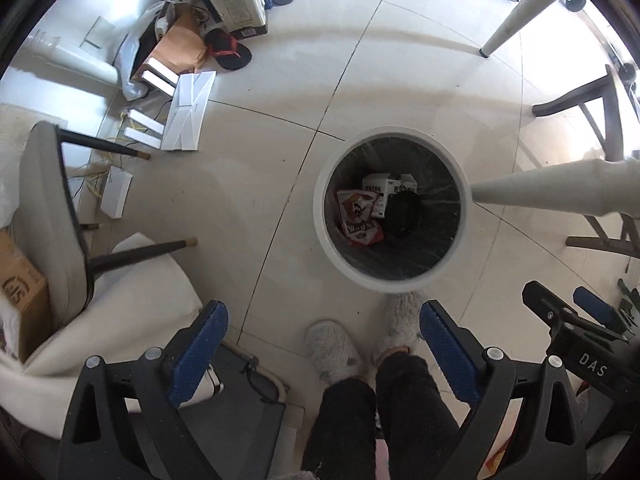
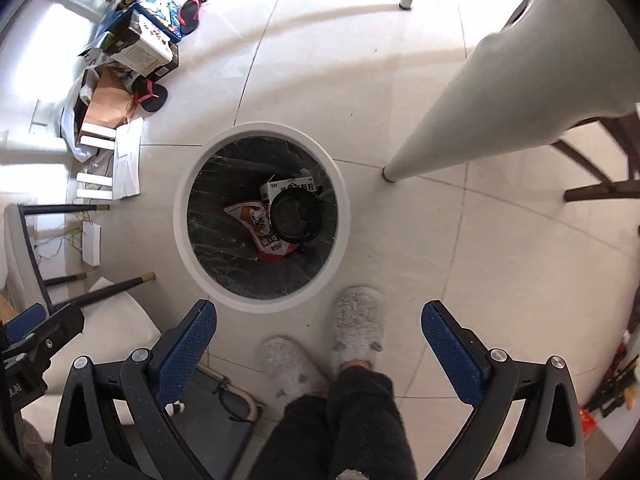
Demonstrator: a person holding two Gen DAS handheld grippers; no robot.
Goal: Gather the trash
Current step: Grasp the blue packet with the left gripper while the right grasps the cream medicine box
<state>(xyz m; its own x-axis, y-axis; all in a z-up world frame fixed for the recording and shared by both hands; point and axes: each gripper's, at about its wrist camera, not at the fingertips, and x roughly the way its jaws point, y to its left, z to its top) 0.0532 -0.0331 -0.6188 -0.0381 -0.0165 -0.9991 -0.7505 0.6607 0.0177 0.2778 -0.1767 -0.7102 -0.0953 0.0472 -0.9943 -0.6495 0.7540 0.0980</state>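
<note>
Both my jaws spread, holding nothing, above the bin (image 2: 182, 216); a black lid (image 2: 295, 216) partly hides the red wrapper (image 2: 256, 220), perhaps snack packaging.

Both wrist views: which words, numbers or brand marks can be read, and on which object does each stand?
"DAS": on the black body of the right tongs, seen from the left wrist.
"999": on the white carton in the trash bin.
Red snack wrapper: large characters, too blurred to read.
Cardboard box: logo partly cut off, unreadable.
</note>
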